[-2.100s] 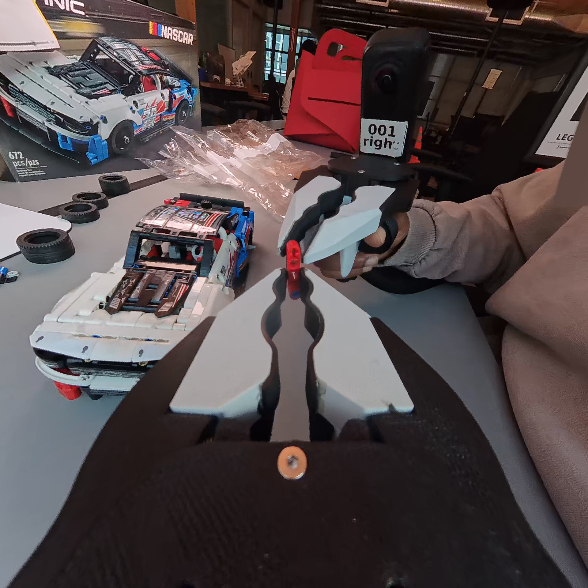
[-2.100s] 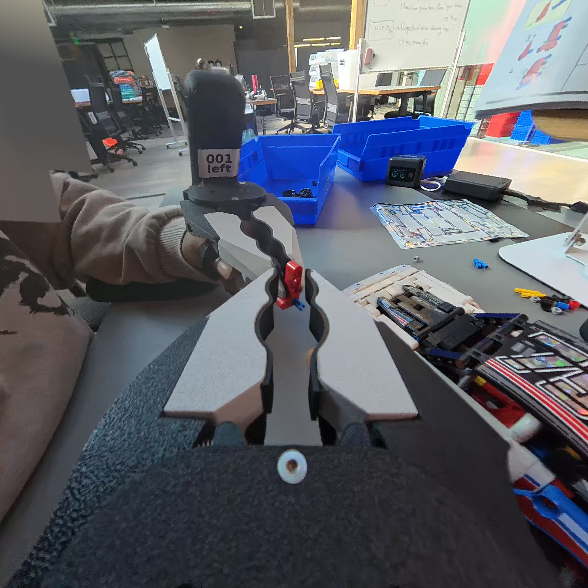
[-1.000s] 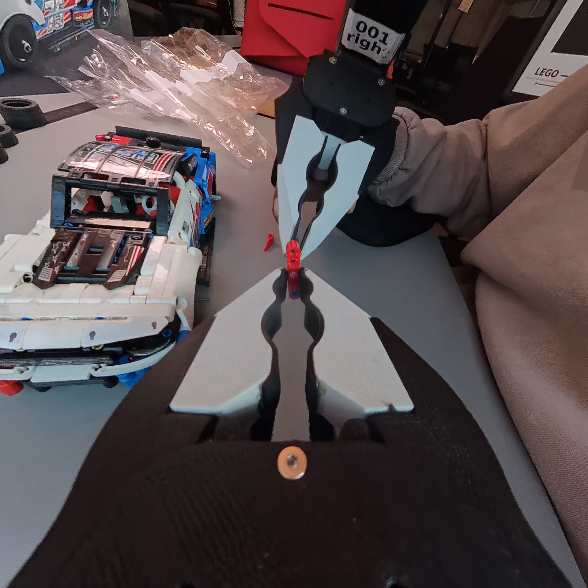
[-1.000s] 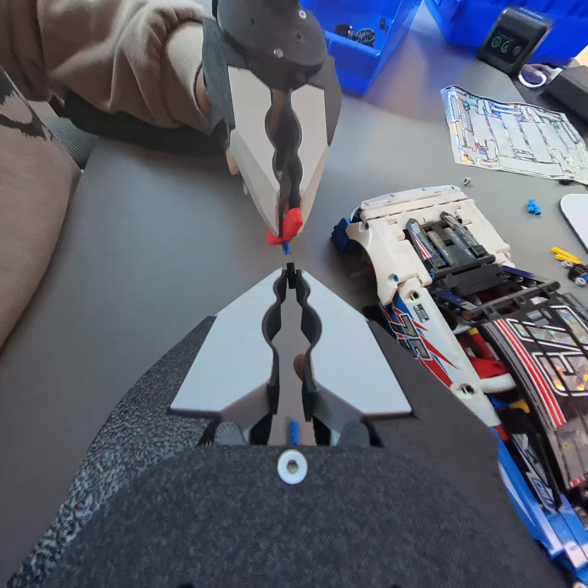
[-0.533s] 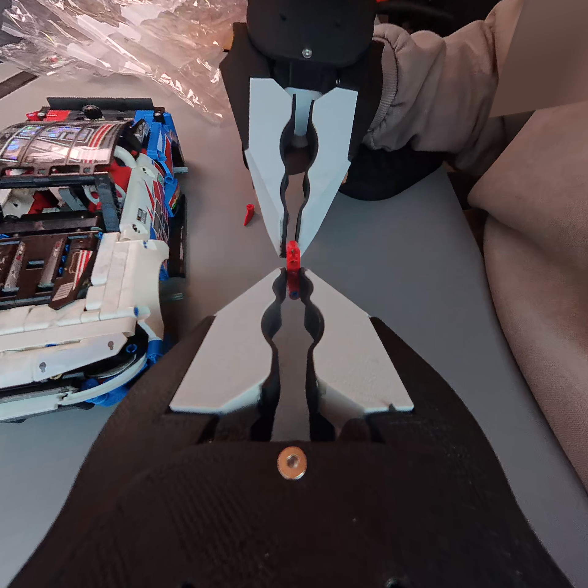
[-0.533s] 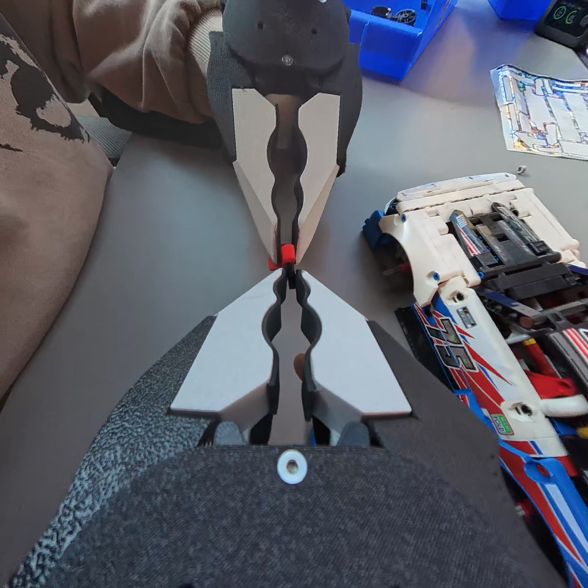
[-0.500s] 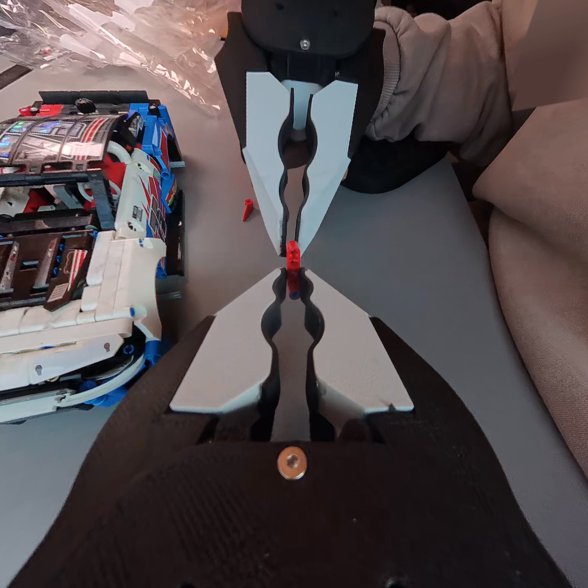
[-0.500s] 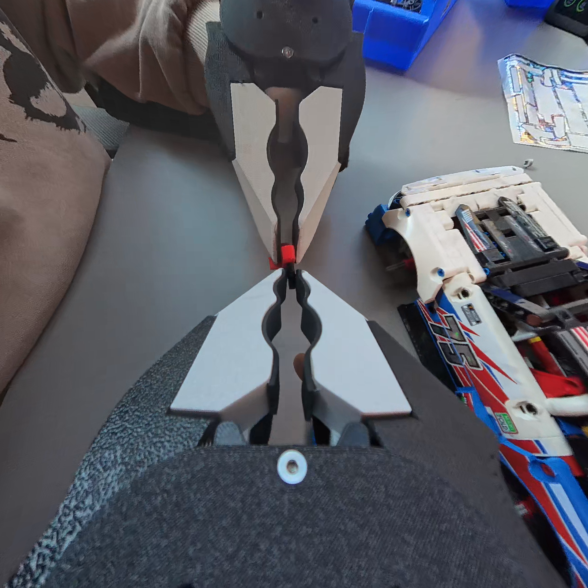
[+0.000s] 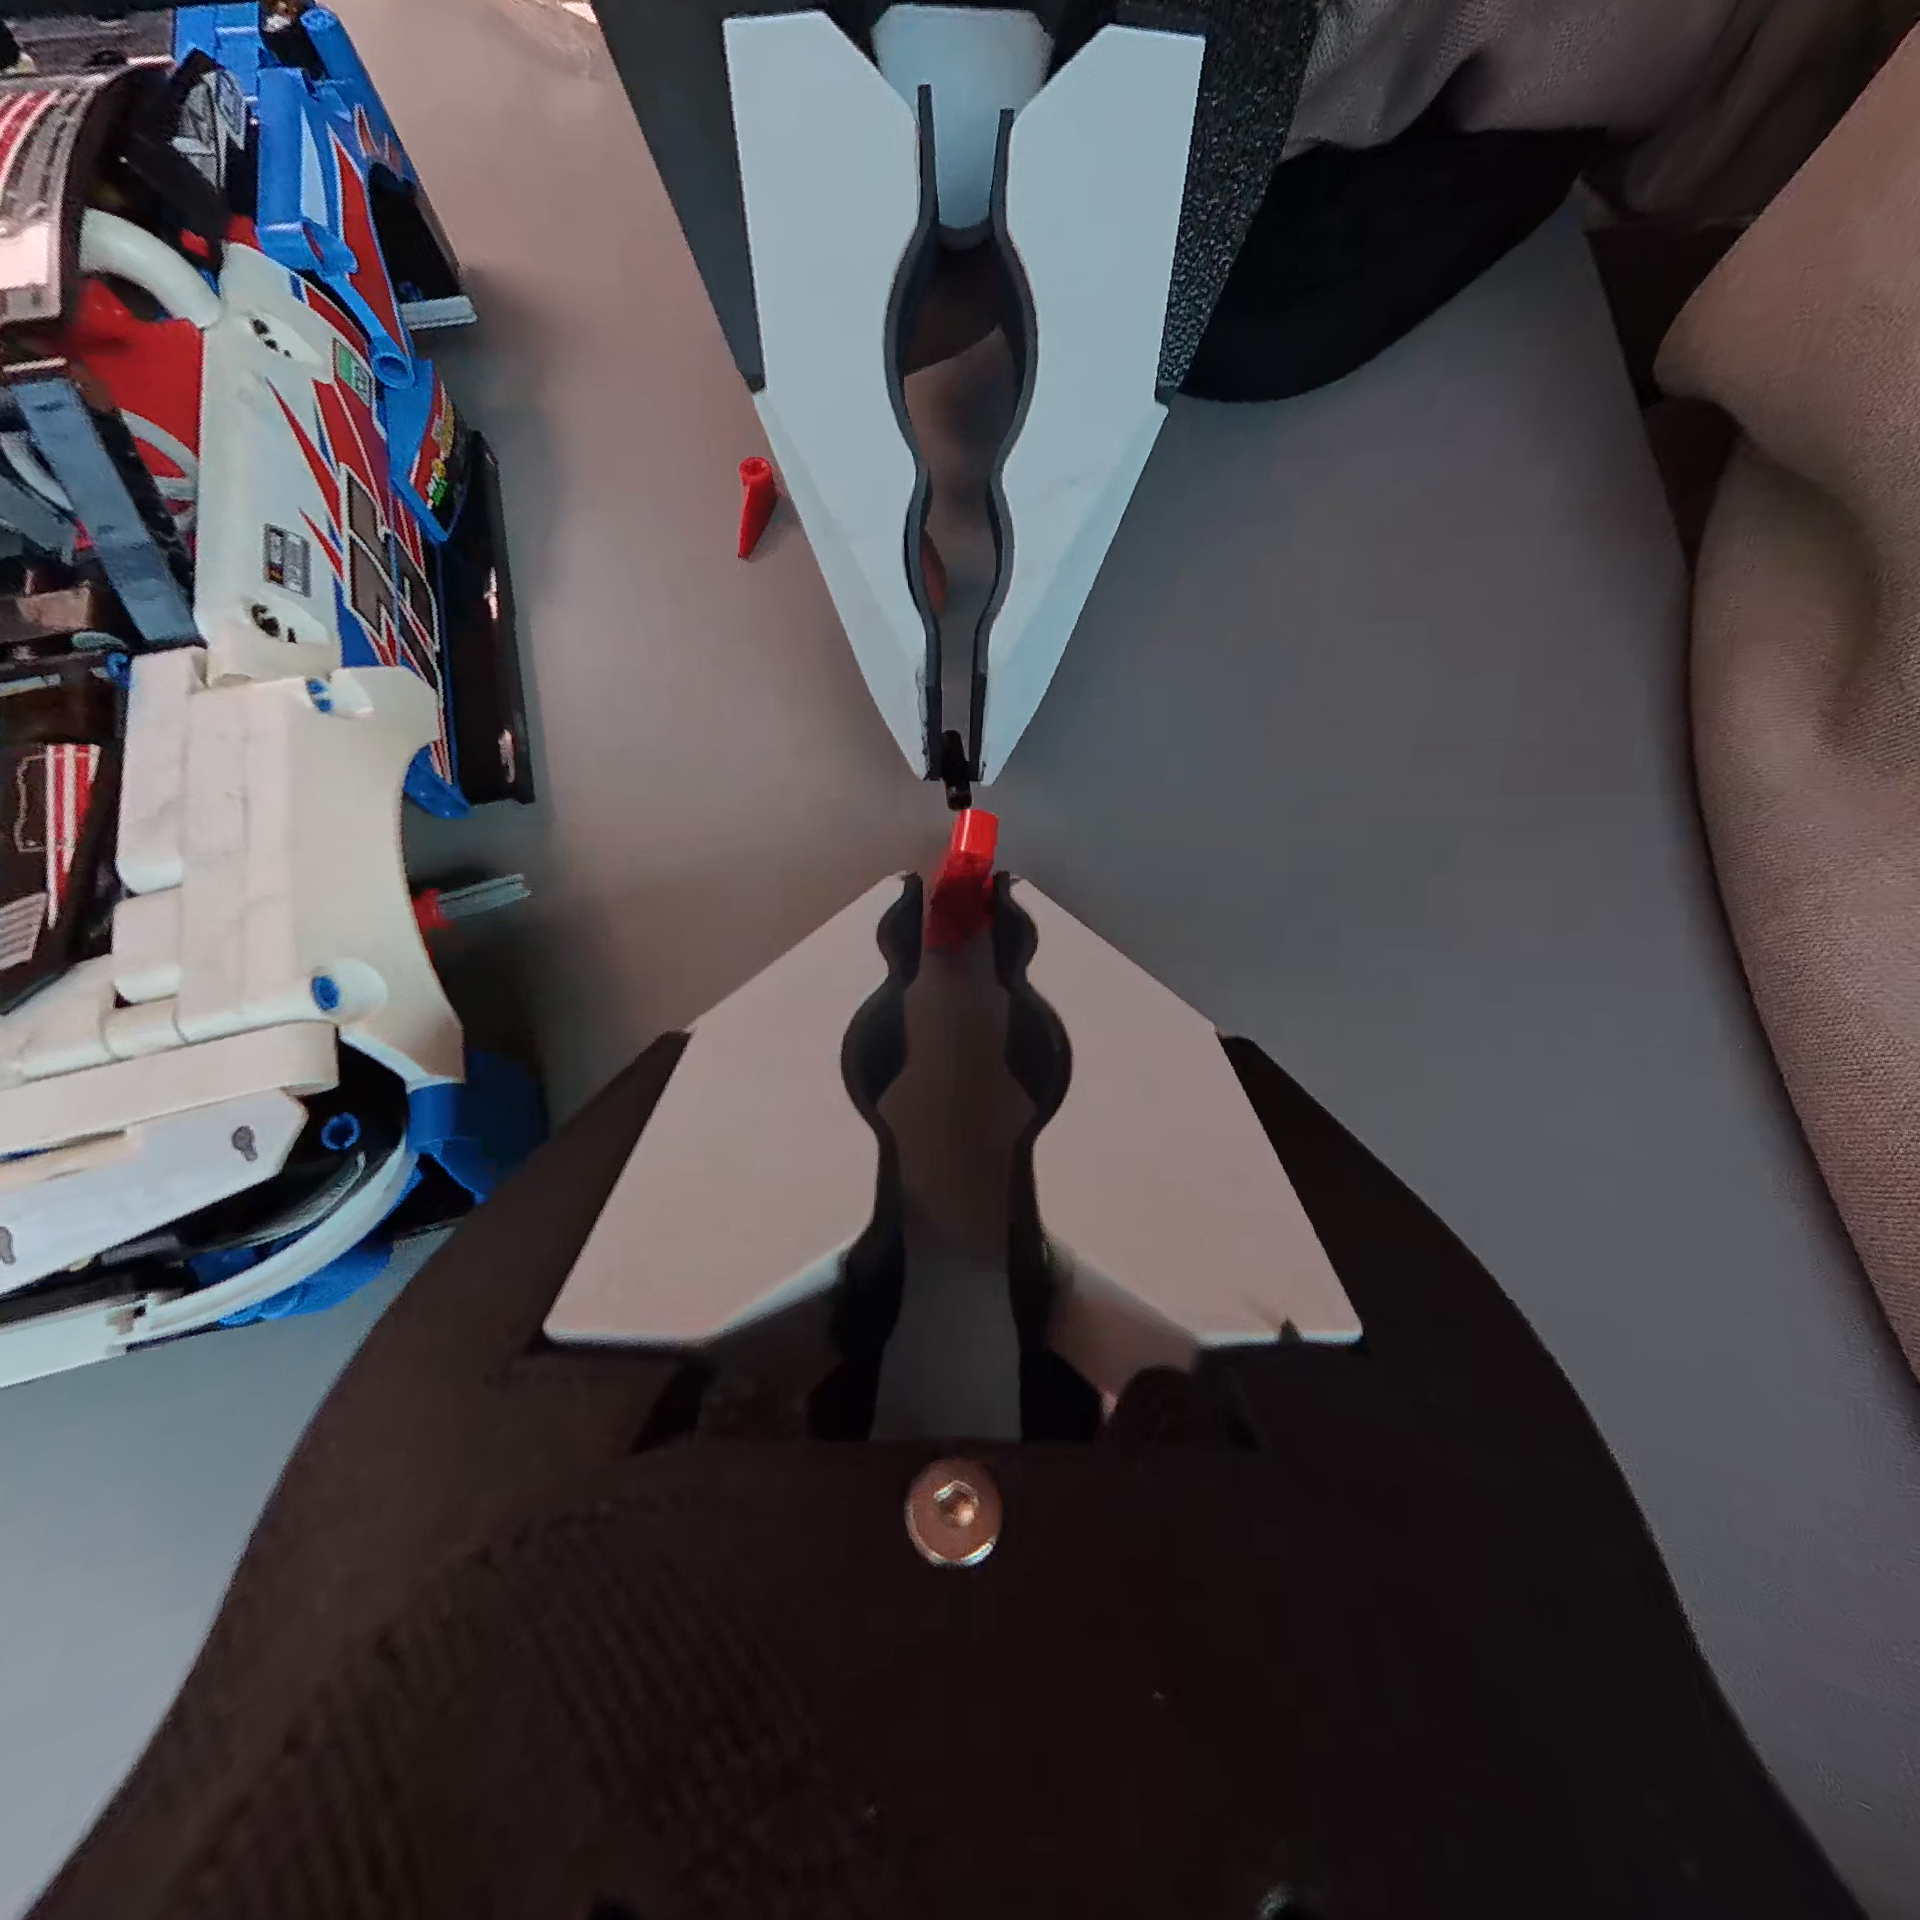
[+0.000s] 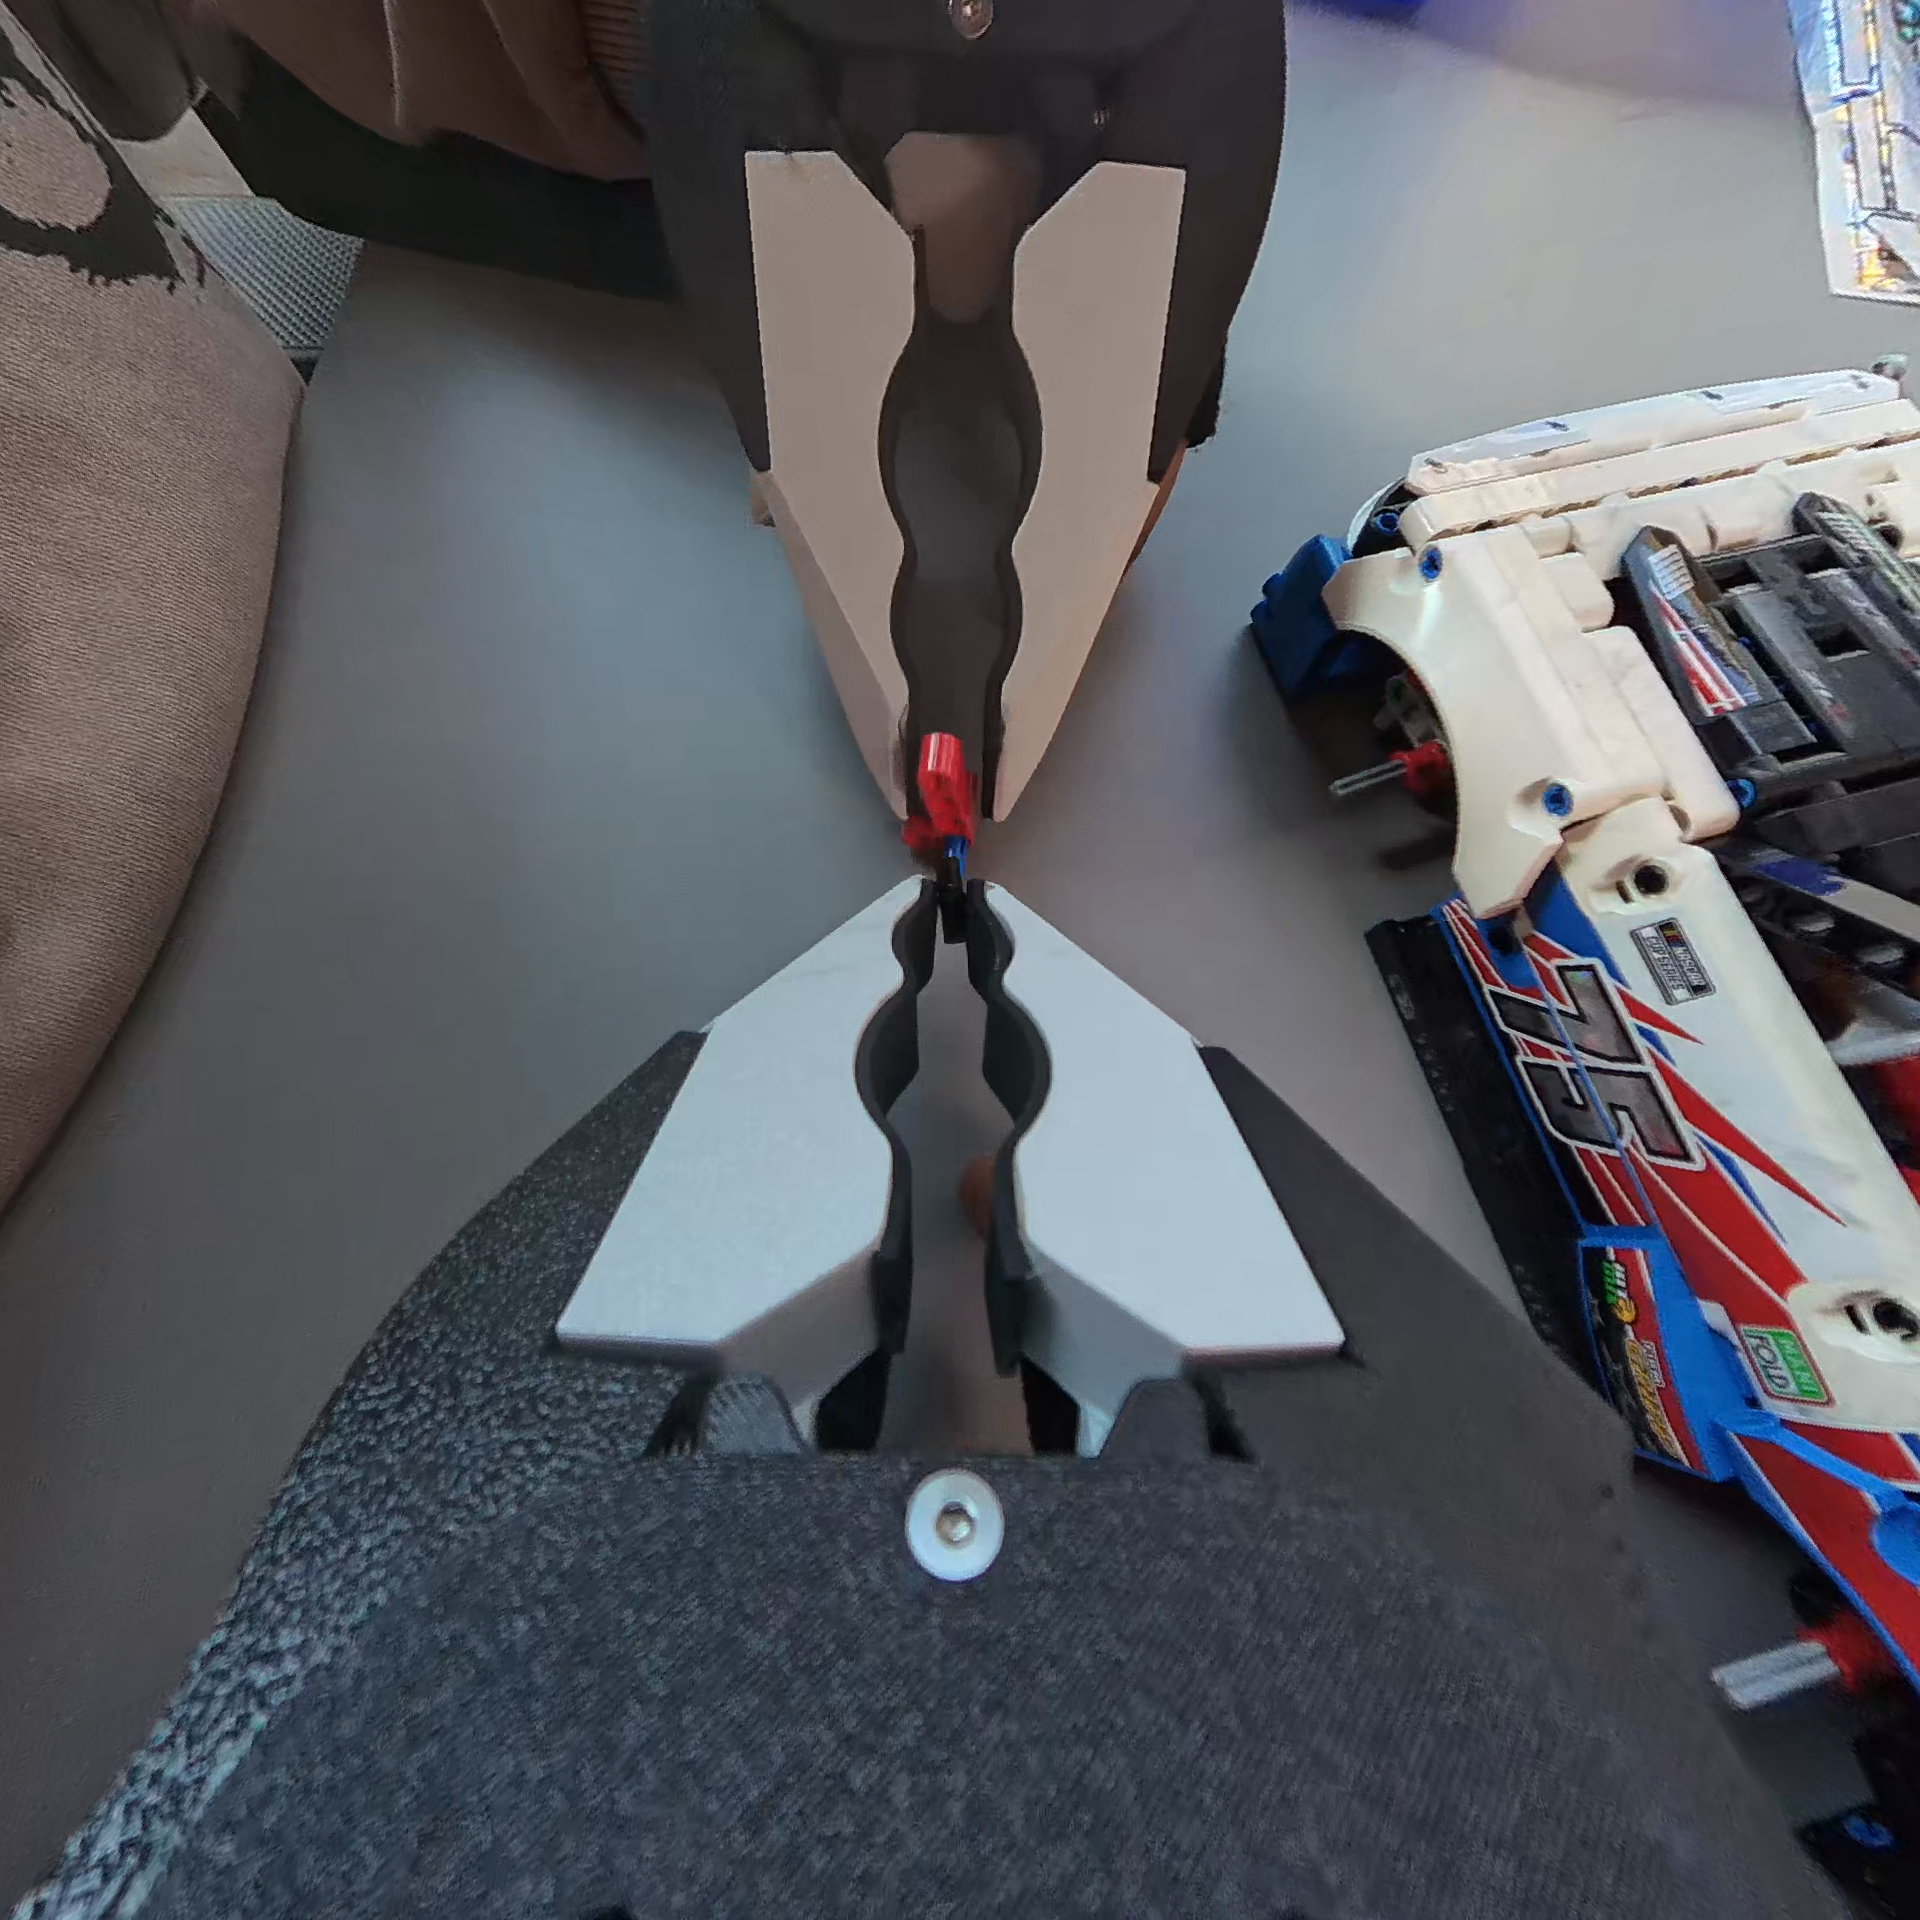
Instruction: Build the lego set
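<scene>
The two grippers are meeting tip to tip above the grey tabletop [image 9: 1351, 644]. The left gripper [image 9: 956, 883] is pinching a small red plastic connector piece [image 9: 961, 883] at its very tips, the jaws parted only by the piece's width. Facing it, the right gripper [image 10: 948, 888] is clamping a thin black plastic pin [image 10: 950, 909], nearly closed around it.

From the right wrist view, the pin's end is lying right against a bit of blue at the red piece's lower end [image 10: 940, 795], and whether it is seated I cannot tell; the left wrist view is showing a sliver of gap between the black pin [image 9: 954, 774] and the red piece.

The partly built white, blue and red toy race car [image 9: 239, 727] is sitting on the table beside the grippers, touched by neither. Only the left wrist view is catching a loose little red cone-shaped piece [image 9: 753, 509] lying between the car and the right gripper's fingers [image 9: 831, 416]. Only the right wrist view is showing the corner of a printed paper sheet [image 10: 1870, 156] beyond the car [image 10: 1610, 935].
</scene>
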Demonstrator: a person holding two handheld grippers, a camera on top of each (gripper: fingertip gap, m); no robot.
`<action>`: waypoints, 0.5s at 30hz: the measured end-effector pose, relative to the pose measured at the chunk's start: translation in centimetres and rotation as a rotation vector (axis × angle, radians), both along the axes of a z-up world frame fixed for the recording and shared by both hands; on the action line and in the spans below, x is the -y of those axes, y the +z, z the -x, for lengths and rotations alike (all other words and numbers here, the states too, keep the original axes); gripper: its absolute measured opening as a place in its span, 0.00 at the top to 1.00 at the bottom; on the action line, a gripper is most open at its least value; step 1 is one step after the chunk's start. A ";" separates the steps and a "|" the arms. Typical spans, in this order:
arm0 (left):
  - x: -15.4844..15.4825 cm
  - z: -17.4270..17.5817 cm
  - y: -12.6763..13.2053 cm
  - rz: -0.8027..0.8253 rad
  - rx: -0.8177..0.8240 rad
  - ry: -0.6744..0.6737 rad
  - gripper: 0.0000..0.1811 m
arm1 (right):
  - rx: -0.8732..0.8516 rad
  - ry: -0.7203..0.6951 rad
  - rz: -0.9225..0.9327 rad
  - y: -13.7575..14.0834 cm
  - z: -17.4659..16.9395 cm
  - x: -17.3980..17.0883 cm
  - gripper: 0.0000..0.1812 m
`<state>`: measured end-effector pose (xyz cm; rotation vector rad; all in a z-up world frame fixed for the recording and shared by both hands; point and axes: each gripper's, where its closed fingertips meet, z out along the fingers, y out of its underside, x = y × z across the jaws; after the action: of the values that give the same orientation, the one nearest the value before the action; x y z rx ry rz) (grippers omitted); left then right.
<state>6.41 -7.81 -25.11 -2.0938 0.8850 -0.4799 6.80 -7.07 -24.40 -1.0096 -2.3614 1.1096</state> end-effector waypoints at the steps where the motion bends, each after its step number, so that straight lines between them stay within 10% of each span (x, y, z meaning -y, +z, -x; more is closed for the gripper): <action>1: 0.0 0.1 0.0 0.002 0.003 0.005 0.94 | 0.002 -0.002 0.002 0.0 0.0 0.0 0.99; 15: -0.3 -1.0 5.0 -0.146 0.149 0.048 0.96 | -0.195 0.003 0.129 4.5 0.4 1.0 0.99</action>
<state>7.39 -7.53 -20.08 -1.9158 0.7587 -0.5227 6.44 -8.04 -19.87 -0.8948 -2.1620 1.3121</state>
